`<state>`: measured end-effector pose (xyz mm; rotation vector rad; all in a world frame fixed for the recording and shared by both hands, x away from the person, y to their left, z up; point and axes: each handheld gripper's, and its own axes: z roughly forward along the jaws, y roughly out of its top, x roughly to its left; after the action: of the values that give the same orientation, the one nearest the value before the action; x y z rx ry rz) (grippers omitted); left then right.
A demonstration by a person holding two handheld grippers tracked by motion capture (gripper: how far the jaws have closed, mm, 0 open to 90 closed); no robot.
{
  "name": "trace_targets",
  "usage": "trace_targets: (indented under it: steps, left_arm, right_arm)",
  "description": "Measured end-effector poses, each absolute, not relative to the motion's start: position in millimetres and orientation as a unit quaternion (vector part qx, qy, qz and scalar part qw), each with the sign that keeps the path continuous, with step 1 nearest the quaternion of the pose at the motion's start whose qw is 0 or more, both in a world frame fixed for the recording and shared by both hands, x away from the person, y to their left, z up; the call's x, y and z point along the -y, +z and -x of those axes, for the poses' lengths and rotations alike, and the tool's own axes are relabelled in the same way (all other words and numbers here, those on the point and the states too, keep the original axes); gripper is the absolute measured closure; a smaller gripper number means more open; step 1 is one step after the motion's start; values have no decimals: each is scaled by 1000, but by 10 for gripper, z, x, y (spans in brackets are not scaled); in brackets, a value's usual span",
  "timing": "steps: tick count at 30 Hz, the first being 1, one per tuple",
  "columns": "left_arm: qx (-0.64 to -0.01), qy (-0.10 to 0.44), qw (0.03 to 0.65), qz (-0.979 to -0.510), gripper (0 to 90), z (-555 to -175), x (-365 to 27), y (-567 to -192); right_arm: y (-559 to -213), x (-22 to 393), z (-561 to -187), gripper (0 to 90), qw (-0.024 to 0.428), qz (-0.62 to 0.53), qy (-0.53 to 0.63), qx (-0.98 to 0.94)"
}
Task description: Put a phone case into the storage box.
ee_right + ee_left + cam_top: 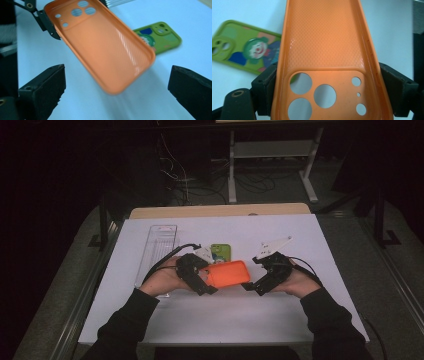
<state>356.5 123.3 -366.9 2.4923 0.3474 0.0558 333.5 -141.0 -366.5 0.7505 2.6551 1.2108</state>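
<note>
Orange case [228, 273] clamped by its camera end in left gripper [200, 281], lifted just beside green case [220, 252]. Right gripper [255, 287] spread wide, empty, just short of the orange case's free end. Second grab not done yet.

Dim room, dark beyond the work area. White table top [300, 320] brightly lit, with a strip of pale wood [220, 211] along its far edge. Behind it, a grey floor [280, 192], tangled cables [175, 175] and a white metal stand [272, 150].

Glossy orange case [322, 45], finely textured inside; matt white table [210, 320].
</note>
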Motion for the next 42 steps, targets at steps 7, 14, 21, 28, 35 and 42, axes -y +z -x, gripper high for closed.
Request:
trace_targets:
  steps: [7, 14, 21, 28, 35, 42]
  left_arm:
    - [-179, 27, 310, -933, 157, -3613, -1335, -3656]
    - [-211, 40, 318, -923, 157, -3671, -1480, -3581]
    - [-225, 52, 319, -919, 157, -3715, -1611, -3517]
    - [-250, 58, 323, -911, 157, -3734, -1685, -3505]
    - [-264, 65, 318, -908, 157, -3764, -1777, -3499]
    - [-295, 73, 327, -895, 157, -3753, -1782, -3508]
  right_arm:
    - [-3754, 1487, -3295, 3, 89, -289, 401, -865]
    - [-3914, 1543, -3241, 3, 117, -329, 398, -849]
    - [-4083, 1602, -3153, 4, 135, -351, 387, -842]
    - [-4148, 1653, -3059, 3, 137, -361, 386, -838]
    - [-4171, 1688, -3036, 4, 136, -364, 386, -837]
    - [-4103, 1677, -3071, 4, 115, -378, 397, -829]
